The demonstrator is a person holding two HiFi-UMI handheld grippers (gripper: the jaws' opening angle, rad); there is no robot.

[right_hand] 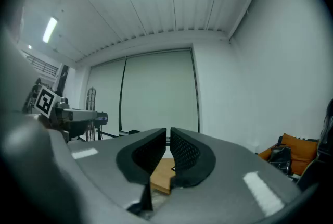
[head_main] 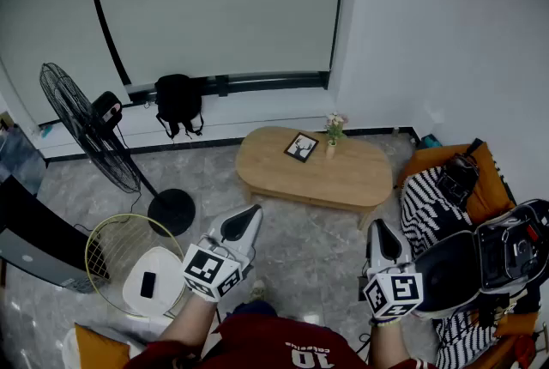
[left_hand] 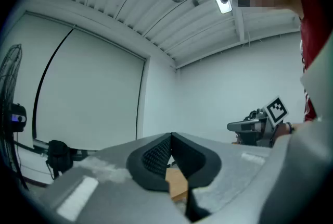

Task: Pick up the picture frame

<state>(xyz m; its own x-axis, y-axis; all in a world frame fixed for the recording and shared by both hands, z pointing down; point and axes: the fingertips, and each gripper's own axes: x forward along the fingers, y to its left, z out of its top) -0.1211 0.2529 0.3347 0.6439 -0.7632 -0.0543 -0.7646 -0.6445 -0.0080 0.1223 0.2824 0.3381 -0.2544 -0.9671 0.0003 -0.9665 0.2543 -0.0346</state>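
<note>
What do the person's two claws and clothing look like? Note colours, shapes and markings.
Both the left claw and right claw have pale grey shells tapering to dark, ribbed pads. Each carries a white cube with black square markers. The person wears a red top with white print.

Matt wood table (head_main: 343,178), matt black picture frame (head_main: 301,147), glossy stone floor (head_main: 296,251), wire metal fan (head_main: 84,125).

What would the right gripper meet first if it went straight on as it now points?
Nothing near: the way ahead of the right gripper looks free up to the wooden table; held level, it may pass over it, depth unclear.
</note>
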